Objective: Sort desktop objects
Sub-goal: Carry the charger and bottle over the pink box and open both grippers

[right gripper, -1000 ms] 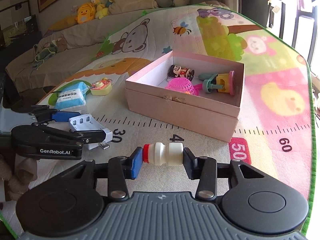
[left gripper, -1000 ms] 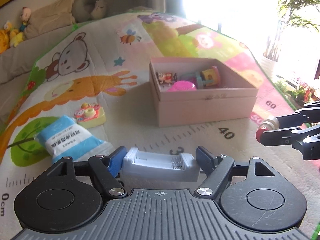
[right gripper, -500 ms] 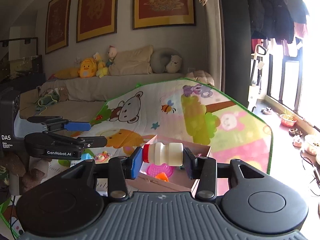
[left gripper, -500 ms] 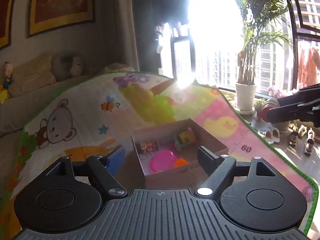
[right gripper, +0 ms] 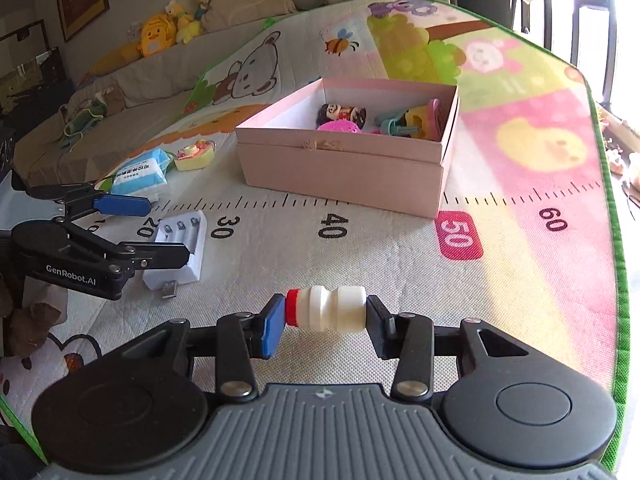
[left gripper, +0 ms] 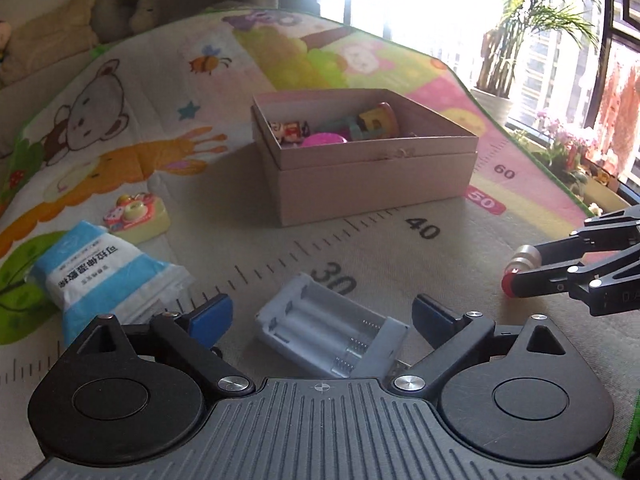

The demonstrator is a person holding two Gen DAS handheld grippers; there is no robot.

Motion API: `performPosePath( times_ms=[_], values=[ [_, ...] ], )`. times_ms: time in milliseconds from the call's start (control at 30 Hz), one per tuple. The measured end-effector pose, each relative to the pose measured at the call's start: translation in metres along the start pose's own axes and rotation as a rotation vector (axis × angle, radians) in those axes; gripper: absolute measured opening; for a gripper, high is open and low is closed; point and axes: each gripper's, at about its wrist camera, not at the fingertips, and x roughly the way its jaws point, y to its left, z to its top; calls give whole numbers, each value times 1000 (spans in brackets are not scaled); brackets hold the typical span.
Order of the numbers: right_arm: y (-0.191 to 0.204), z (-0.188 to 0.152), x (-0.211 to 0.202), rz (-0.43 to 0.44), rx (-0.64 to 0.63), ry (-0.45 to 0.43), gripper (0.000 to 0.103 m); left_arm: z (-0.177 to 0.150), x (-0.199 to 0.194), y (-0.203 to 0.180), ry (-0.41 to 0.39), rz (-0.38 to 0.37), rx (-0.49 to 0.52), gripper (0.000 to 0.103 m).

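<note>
Mat (left gripper: 280, 240): printed play mat with a ruler strip, carries everything.

Box (left gripper: 372, 184): pink, open-topped, standing past the ruler's 40 mark. Inside it, a small doll, a pink ball and a few other toys.

Right gripper (right gripper: 326, 314): jaws clamped end to end on the bottle (right gripper: 326, 312), which is white with a red cap and lies crosswise between the pads, above the mat near the 40 mark.

Left gripper (left gripper: 322, 314): jaws opening and wide apart. The charger (left gripper: 332, 330) lies on the mat between them, by the 30 mark; neither pad touches it. Its slots are empty and face up.

Pack (left gripper: 104, 276): blue and white wipes, flat on the mat left of the charger.

Toy (left gripper: 136, 216): yellow camera shape, just beyond the pack.
</note>
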Motion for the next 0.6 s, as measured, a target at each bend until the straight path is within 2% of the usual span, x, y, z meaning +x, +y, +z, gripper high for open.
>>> performPosePath(
  times_ms=[67, 200, 267, 333, 400, 467, 600],
  values=[
    [-1, -2, 1, -12, 4, -6, 46, -2, 6, 3, 6, -29, -20, 99],
    [-7, -7, 3, -27, 34, -16, 62, -9, 2, -2, 36, -125, -44, 100],
    [-8, -9, 2, -25, 35, -27, 63, -14, -8, -14, 49, -196, -9, 100],
    [-5, -10, 2, -30, 27, -34, 68, -18, -17, -29, 50, -224, 60, 100],
    [-2, -11, 3, -52, 10, -41, 75, -21, -24, -48, 37, -170, 147, 101],
    [0, -12, 3, -61, -3, -46, 75, -20, -23, -59, 36, -108, 172, 101],
    [-1, -12, 1, -65, 2, -51, 75, -10, -10, -62, 52, -62, 87, 101]
  ],
)
